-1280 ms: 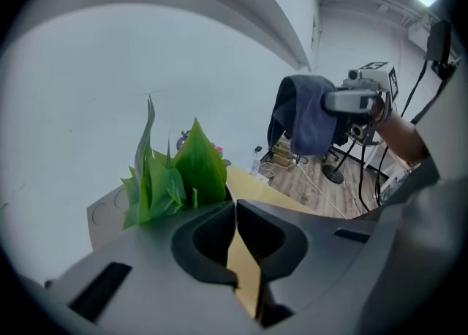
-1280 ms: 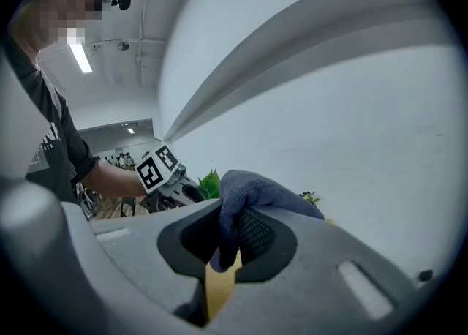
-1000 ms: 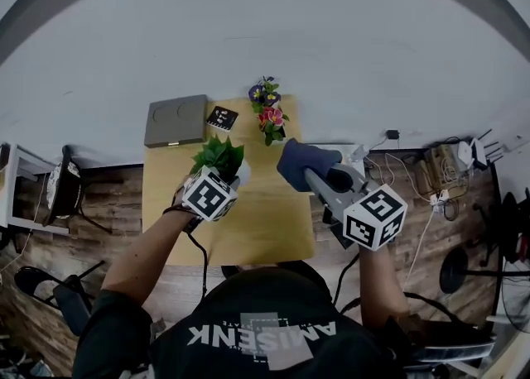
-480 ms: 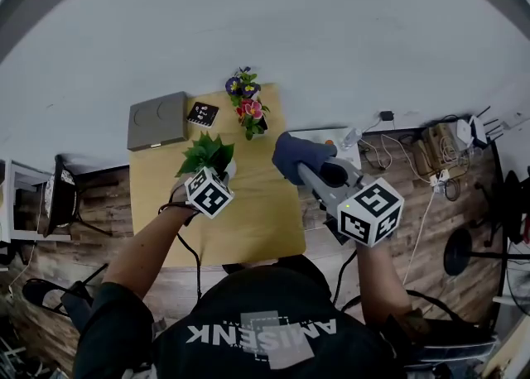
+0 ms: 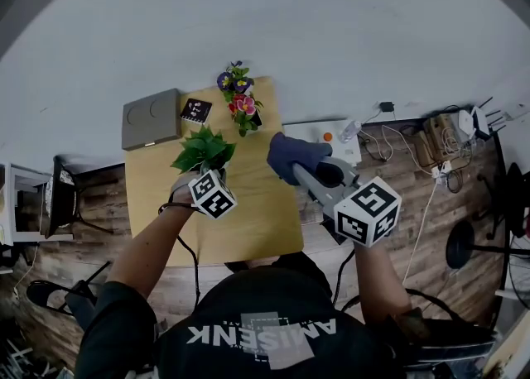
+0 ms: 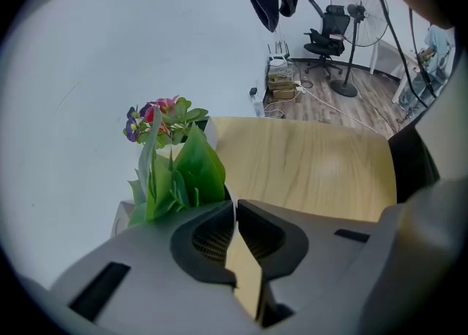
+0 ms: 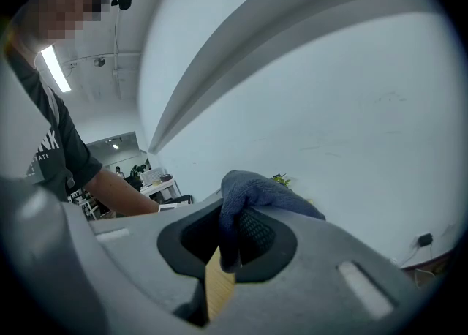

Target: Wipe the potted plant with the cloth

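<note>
Left gripper (image 6: pixel 235 203) jaws together; right gripper (image 7: pixel 234 225) clamps cloth (image 7: pixel 257 190).

Hand-held gripper (image 6: pixel 235 205), jaws together, beside green potted plant (image 6: pixel 183 172), flowers (image 6: pixel 157 113) beyond.

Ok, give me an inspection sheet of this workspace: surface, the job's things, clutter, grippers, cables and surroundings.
Surface: light wooden table.
Job's things: potted plant upright on the table, just beyond the left gripper; blue cloth in the right gripper.
Clutter: flower pot, grey box and marker card along the far edge.
Grippers: left gripper jaws together, nothing between; right gripper shut on the cloth, near the table's right edge.
Cables: loose cables on the floor to the right.
Surroundings: white wall, wood-plank floor, office chair.
</note>
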{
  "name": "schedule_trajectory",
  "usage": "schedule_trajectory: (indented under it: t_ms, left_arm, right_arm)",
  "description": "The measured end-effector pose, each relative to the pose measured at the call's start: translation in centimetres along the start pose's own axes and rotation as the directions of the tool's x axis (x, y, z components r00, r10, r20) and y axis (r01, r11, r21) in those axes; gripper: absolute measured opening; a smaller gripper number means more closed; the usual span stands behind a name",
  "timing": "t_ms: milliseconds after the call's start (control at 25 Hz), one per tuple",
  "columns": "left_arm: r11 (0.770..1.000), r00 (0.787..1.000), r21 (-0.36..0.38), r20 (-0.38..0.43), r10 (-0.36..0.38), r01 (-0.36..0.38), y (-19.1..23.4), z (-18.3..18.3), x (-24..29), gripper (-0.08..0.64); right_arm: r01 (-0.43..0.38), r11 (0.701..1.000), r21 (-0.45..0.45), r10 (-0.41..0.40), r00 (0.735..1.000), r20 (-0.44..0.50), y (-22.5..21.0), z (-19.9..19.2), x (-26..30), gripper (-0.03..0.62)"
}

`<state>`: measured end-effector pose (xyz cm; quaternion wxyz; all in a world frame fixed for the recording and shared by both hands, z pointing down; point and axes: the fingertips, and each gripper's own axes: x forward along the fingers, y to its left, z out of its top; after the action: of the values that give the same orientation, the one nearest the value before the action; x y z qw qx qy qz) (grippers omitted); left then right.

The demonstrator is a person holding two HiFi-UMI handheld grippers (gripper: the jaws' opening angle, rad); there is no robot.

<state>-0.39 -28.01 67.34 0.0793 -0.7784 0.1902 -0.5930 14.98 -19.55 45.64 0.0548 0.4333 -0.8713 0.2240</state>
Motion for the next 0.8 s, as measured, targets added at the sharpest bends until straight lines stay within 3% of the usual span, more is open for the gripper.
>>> schedule_trajectory:
  t_ms: [320, 680, 800]
  left_arm:
    - [0.998, 1.000, 0.066, -0.018, 0.016, -0.014, -0.5, -0.1, 0.0, 0.028]
    - [0.986, 0.998, 0.159, -0.014, 0.060, -0.057, -1.8, -0.6, -0.6, 0.103]
    - [0.989, 0.997, 0.132, -0.005, 0.073, -0.072, -1.9, -0.8, -1.3, 0.103]
  right_arm:
    - [-0.009, 1.000, -0.001, 0.009, 1.000, 0.005, 0.3, -0.1, 0.0, 0.028]
    - [-0.018, 0.999, -0.031, 0.018, 1.000, 0.003, 1.4, 0.3, -0.1, 0.028]
    - [-0.027, 0.999, -0.032, 0.028, 1.000, 0.010, 1.6, 0.6, -0.2, 0.028]
